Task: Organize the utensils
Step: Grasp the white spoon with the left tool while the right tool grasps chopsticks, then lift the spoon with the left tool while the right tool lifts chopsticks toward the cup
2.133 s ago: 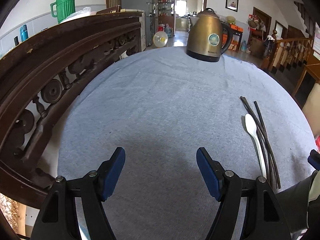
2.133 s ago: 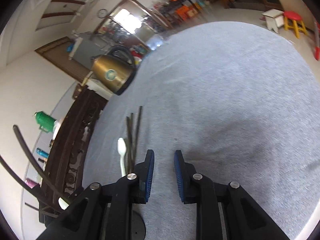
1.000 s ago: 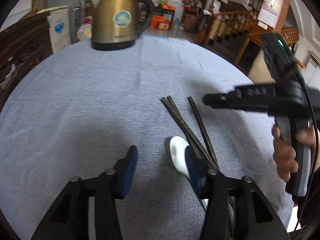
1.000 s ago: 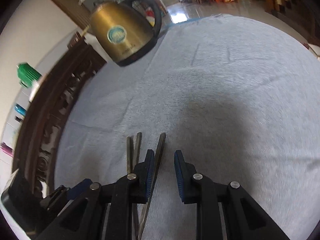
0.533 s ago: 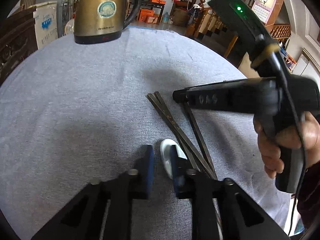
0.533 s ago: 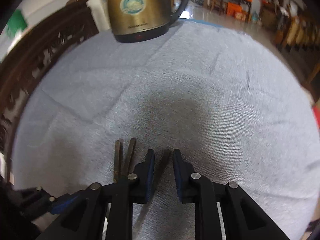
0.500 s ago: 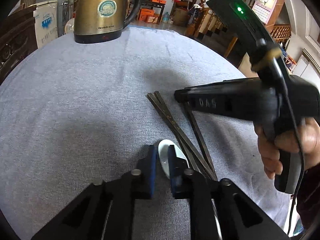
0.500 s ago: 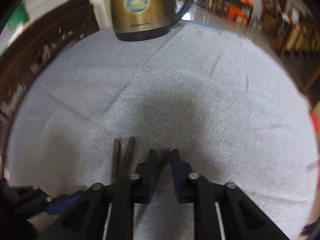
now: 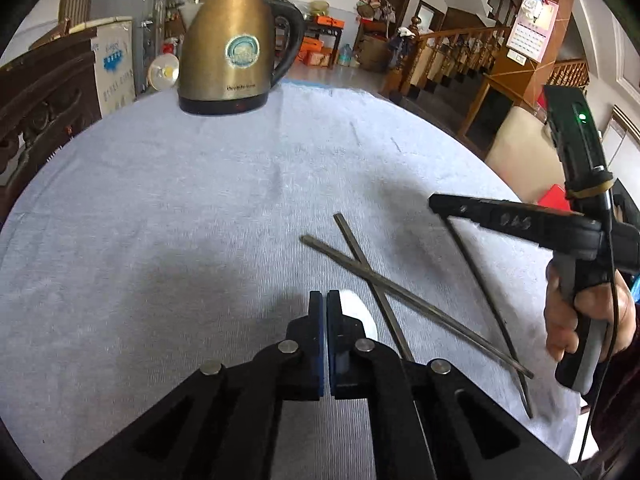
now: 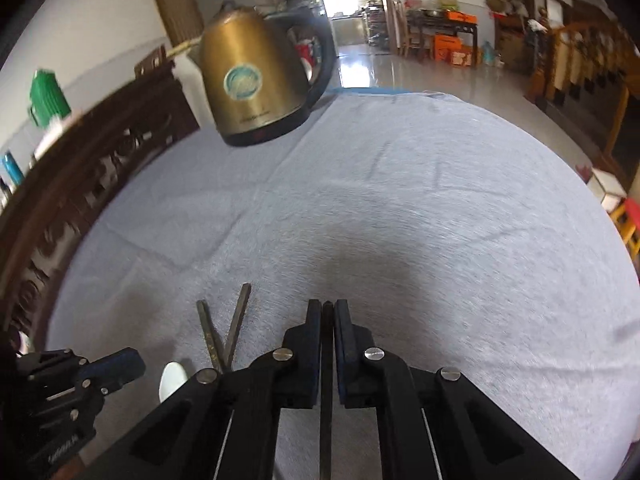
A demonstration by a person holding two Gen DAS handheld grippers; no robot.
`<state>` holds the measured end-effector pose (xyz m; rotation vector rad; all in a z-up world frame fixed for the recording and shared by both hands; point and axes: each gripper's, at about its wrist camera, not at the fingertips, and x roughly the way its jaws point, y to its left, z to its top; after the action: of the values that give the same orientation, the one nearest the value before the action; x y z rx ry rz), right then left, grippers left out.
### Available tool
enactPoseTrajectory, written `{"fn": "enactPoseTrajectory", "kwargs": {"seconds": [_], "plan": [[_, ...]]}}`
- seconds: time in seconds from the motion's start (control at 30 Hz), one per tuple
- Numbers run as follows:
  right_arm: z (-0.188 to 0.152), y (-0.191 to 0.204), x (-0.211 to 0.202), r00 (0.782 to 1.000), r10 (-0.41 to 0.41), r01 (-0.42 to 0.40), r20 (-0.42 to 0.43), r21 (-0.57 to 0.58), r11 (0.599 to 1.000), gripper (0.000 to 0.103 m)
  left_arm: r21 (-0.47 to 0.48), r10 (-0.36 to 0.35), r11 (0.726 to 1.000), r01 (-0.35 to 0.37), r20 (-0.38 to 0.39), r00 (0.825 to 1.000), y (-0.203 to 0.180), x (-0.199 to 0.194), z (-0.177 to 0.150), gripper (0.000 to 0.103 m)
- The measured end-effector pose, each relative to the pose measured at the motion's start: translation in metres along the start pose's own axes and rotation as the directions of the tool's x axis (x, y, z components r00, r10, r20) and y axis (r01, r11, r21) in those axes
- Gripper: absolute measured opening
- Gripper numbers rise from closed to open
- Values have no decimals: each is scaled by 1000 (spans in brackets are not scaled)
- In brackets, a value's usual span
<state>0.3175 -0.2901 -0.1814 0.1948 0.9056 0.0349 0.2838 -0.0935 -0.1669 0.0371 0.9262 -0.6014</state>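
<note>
Our left claw [image 9: 325, 300] is pinched fully closed with nothing between its blue pads, the white plastic spoon [image 9: 357, 311] just beside it on the grey-clothed table [image 9: 200, 208]. Our right claw [image 10: 328, 312] grips one dark slender chopstick [image 10: 327, 420]; two crossed dark chopsticks [image 9: 372, 276] lie between.

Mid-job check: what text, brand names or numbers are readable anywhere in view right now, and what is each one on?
"DAS", raised letters, not sharp: side of the right gripper, left wrist view.
Brand line low on the kettle: too blurred to spell out.
Round sticker on the kettle: no legible words.
Blue print on the white box: unreadable.
Wall calendar: digits too small.
White lettering on the left gripper, right wrist view: blurred.
</note>
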Motion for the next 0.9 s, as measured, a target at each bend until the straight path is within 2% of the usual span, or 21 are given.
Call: {"fn": "enactPoseTrajectory", "kwargs": {"seconds": [0.07, 0.13, 0.17, 0.2, 0.33, 0.37, 0.4, 0.43, 0.47, 0.53, 0.63, 0.9], "plan": [[-2, -6, -5, 1000, 8, -8, 12, 23, 1000, 7, -23, -19, 1000, 18, -32, 999, 1, 1, -3, 5], [-6, -9, -8, 1000, 17, -17, 13, 36, 999, 7, -33, -34, 999, 32, -57, 998, -3, 4, -4, 27], [-8, -10, -9, 1000, 20, -21, 11, 40, 999, 7, -28, -27, 999, 25, -62, 998, -5, 6, -5, 47], [-11, -10, -10, 1000, 23, -23, 10, 42, 999, 7, -16, -12, 1000, 11, -69, 998, -9, 10, -6, 53], [-15, -10, -12, 999, 35, -35, 6, 40, 999, 7, -4, 0, 1000, 0, -93, 996, -16, 26, -5, 53], [-16, -11, -12, 999, 40, -41, 5, 40, 998, 7, 5, 1, 1000, -1, -76, 997, -17, 27, -5, 48], [-17, -12, -13, 999, 42, -42, 5, 38, 998, 7, 19, -3, 1000, 4, -76, 997, -18, 29, -4, 33], [-17, -13, -13, 999, 43, -43, 6, 38, 998, 7, 36, 10, 999, -7, -72, 997, -19, 31, -3, 28], [-19, -14, -14, 999, 46, -46, 10, 40, 998, 7, 46, 9, 999, -6, -73, 997, -20, 33, -3, 7], [-19, -17, -18, 999, 50, -51, 22, 47, 998, 7, 49, -1, 999, 5, -72, 997, -17, 32, -2, 7], [-20, -21, -30, 997, 63, -67, 52, 69, 995, 7, 39, 22, 999, -20, -38, 999, -9, 23, -1, 6], [-40, -29, -96, 980, 73, -97, 186, 125, 987, 7, -52, 78, 996, -73, 94, 992, 12, -45, -5, 6]]}}
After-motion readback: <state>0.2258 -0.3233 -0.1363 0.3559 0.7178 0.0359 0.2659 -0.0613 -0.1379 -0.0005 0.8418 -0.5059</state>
